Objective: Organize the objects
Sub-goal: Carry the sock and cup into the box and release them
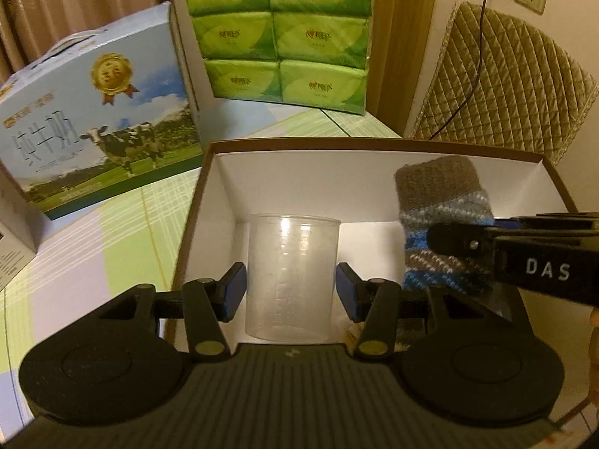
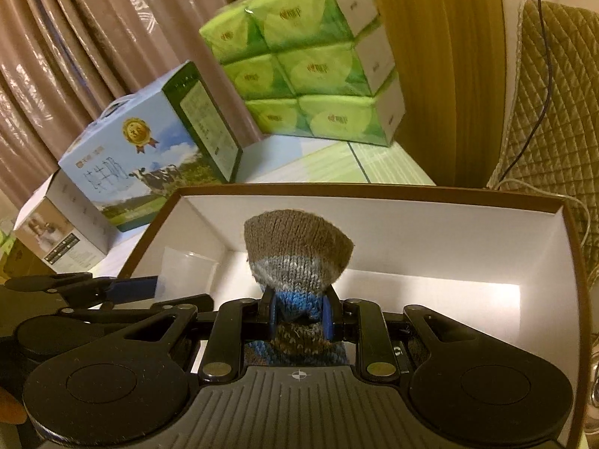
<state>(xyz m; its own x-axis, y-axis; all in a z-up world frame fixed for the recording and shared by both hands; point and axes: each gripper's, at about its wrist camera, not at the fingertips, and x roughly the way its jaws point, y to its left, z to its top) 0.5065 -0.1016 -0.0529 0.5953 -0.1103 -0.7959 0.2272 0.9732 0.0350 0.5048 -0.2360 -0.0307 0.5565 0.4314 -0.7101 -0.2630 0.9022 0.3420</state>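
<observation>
I held the left gripper [image 1: 291,287] clamped on the clear plastic measuring cup [image 1: 292,273], upright between the blue pads, over the left part of the open white-lined box [image 1: 378,146]. I kept the right gripper [image 2: 298,312] clenched on the striped knitted sock [image 2: 295,252], whose brown end stood up above the box's right part. The milk carton [image 1: 101,119] and the green tissue packs [image 1: 282,33] stood on the table behind the box.
</observation>
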